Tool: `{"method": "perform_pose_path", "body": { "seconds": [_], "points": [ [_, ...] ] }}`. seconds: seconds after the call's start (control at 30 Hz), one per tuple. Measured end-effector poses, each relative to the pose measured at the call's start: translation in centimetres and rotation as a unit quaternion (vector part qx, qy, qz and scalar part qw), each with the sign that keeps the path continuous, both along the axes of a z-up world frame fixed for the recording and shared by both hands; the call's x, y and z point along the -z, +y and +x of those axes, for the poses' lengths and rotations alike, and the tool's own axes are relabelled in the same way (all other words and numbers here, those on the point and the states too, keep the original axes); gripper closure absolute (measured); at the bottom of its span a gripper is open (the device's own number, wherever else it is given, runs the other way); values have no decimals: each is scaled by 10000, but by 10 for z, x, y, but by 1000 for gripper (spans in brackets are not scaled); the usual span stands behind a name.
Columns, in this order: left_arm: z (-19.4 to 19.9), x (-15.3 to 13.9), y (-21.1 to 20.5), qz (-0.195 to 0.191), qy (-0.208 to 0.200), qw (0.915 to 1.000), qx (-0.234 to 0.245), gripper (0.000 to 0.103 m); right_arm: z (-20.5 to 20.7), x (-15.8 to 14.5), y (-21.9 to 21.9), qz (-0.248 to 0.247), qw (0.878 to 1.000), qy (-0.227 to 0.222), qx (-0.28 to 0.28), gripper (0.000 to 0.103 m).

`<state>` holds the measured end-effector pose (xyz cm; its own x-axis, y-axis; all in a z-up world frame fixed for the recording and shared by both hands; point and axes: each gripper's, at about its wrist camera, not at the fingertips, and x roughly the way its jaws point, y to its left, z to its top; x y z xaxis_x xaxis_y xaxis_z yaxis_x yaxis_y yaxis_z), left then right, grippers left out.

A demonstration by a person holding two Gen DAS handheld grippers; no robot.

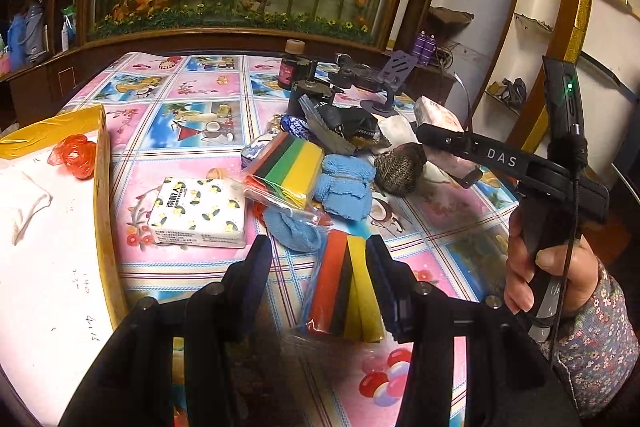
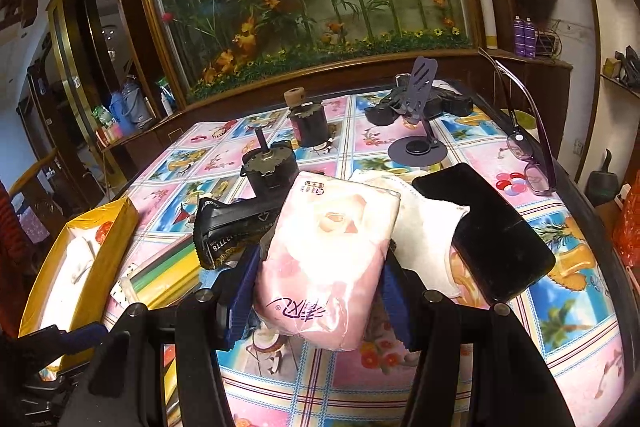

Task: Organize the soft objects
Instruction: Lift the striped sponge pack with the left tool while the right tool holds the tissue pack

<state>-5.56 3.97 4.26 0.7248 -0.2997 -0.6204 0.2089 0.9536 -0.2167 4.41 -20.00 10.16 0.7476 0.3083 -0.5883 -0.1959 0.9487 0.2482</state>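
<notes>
The pink tissue pack (image 2: 328, 263) sits squeezed between the two blue pads of the right gripper (image 2: 318, 291), raised above the flowered tablecloth (image 2: 568, 367) and leaning over a white mask (image 2: 424, 239) and a black phone (image 2: 496, 231). The jaws stand about half open, pressed into the pack's soft sides.

In the left wrist view, the left gripper (image 1: 320, 283) has a clear bag of coloured felt strips (image 1: 346, 287) between its fingers. The bag lies against the right-hand pad, with a gap on the left; whether it is truly clamped I cannot tell. The jaws are partly open.

To the left is the yellow-edged box (image 1: 102, 163), holding a red ribbon ball (image 1: 74, 155) and a white cloth (image 1: 24, 203). It looks like the place to put soft things.

Risks, as I judge them: the tissue pack is slippery and yielding, so it could slide out if tilted. The felt bag may drop if only one pad bears on it. The two grippers could cross and knock each other on the way to the box.

Counted on the table:
- two tissue packs, the pink one and a lemon-print pack (image 1: 200, 213)
- two bags of felt strips, the second (image 1: 290, 169) in the heap
- two blue towel pieces (image 1: 344, 187)
- one brown knitted item (image 1: 400, 167)
- one black foil packet (image 2: 236, 227)
- one pair of glasses (image 2: 528, 163)
</notes>
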Motion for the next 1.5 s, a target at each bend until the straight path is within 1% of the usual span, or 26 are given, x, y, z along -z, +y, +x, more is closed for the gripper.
{"method": "perform_pose_path", "body": {
  "seconds": [0.23, 0.53, 0.7, 0.8, 1.13, 1.33, 1.5],
  "points": [
    [1, 1, 2, -24, 25, 10000, -53, 55, 5, 5, -7, 55, 9998, 112, 125, 42],
    [2, 2, 3, -78, 65, 9999, 7, 55, 6, 5, -10, 78, 9997, 120, 193, 42],
    [2, 2, 4, -111, 76, 9999, 39, 55, 3, 3, -8, 97, 9999, 61, 122, 42],
    [2, 2, 5, -150, 76, 9999, 23, 55, 2, 2, -6, 192, 9998, 79, 13, 42],
    [7, 4, 10, -152, 151, 9996, -194, 55, -11, -8, 3, 398, 9985, -76, -367, 42],
    [10, 6, 11, -196, 216, 9995, -148, 55, -18, -14, 8, 406, 9976, -207, -514, 42],
    [7, 4, 12, -257, 118, 9995, -128, 55, -15, -12, 8, 371, 9981, -96, -488, 42]
  ]
}}
